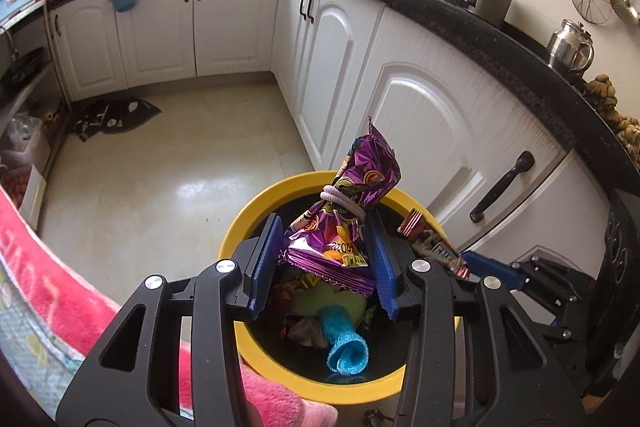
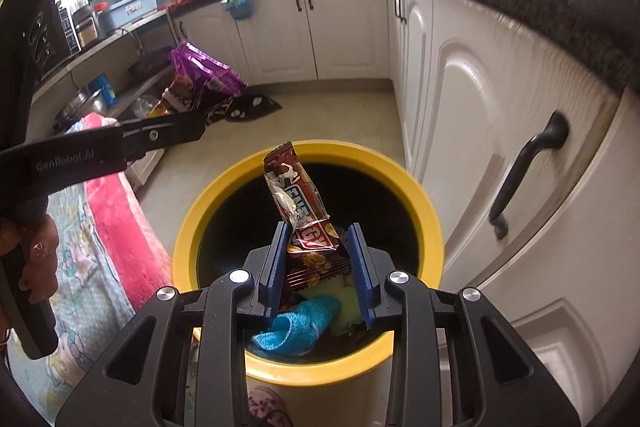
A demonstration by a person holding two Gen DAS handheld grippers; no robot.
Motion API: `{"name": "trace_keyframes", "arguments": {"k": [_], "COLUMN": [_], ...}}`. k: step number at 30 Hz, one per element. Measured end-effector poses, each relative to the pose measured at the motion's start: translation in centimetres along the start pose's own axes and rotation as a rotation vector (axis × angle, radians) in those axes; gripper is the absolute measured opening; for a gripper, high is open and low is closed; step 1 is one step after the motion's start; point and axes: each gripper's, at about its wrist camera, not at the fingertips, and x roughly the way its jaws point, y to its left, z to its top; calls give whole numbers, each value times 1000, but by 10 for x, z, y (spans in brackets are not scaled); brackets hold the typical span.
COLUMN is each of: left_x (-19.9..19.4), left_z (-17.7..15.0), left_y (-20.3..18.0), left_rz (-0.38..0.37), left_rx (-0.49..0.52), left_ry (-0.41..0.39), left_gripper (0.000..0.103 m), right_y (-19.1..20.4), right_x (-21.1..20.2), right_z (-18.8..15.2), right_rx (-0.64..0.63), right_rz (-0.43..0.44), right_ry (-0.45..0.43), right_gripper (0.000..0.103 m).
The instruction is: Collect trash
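Purple snack bag (image 1: 344,223) sits clamped between my left gripper (image 1: 326,259) pads, directly over the yellow bin (image 1: 256,211). Its long axis runs away from me, tied neck and top pointing up and forward. Blue rag (image 1: 346,343) lies inside below. Release should drop it straight in, I think.

Right view: my right gripper (image 2: 318,267) is closed on a brown bar wrapper (image 2: 298,203), also above the bin mouth, long axis pointing forward and up. Both look equally placed over the bin.
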Motion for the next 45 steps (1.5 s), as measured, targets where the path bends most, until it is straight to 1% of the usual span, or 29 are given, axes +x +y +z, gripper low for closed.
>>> {"name": "trace_keyframes", "arguments": {"k": [8,9,10,11,12,13,17,18,19,20,22,25,27,29,31,33,35,38,41,45], "left_x": [13,14,15,15,15,15,12,10,9,6,1,-7,-15,-23,-31,-43,-53,-69,-85,-105], "left_z": [-3,-3,-3,-3,-4,-4,-4,-4,-4,-5,-5,-5,-6,-6,-5,-5,-5,-4,-6,-11], "left_y": [5,5,5,5,6,6,9,9,10,10,11,13,16,17,19,20,22,25,26,30], "left_rz": [-9,-10,-11,-10,-10,-9,-6,-1,1,4,11,20,25,30,35,49,59,65,88,97], "left_rx": [-18,-17,-17,-19,-20,-23,-31,-33,-34,-36,-40,-44,-53,-58,-60,-57,-57,-61,-57,-56], "left_ry": [26,29,33,34,32,32,39,37,36,35,34,26,16,4,-6,-22,-35,-54,-73,-93], "left_gripper": [36,36,37,40,40,41,43,45,50,52,54,60,63,71,73,77,85,88,92,92], "right_y": [1,-1,-1,-3,-5,-8,-16,-18,-18,-19,-19,-17,-14,-11,-7,-5,-2,1,7,16], "right_x": [17,18,19,20,20,19,14,13,12,10,6,-3,-9,-17,-26,-33,-41,-52,-61,-71], "right_z": [-11,-11,-12,-12,-11,-12,-11,-10,-9,-8,-6,-2,1,5,9,11,12,12,13,16], "right_rx": [8,9,13,21,29,43,71,76,79,83,90,82,76,68,60,53,50,46,30,9], "right_rz": [16,17,10,4,2,-1,-14,-20,-24,-30,-35,-48,-51,-62,-70,-79,-89,-95,-102,-108], "right_ry": [52,54,57,60,61,59,51,48,46,41,33,16,5,-12,-32,-46,-61,-79,-93,-109], "right_gripper": [30,32,38,42,47,49,54,55,57,58,60,62,64,68,71,73,75,77,78,79]}}
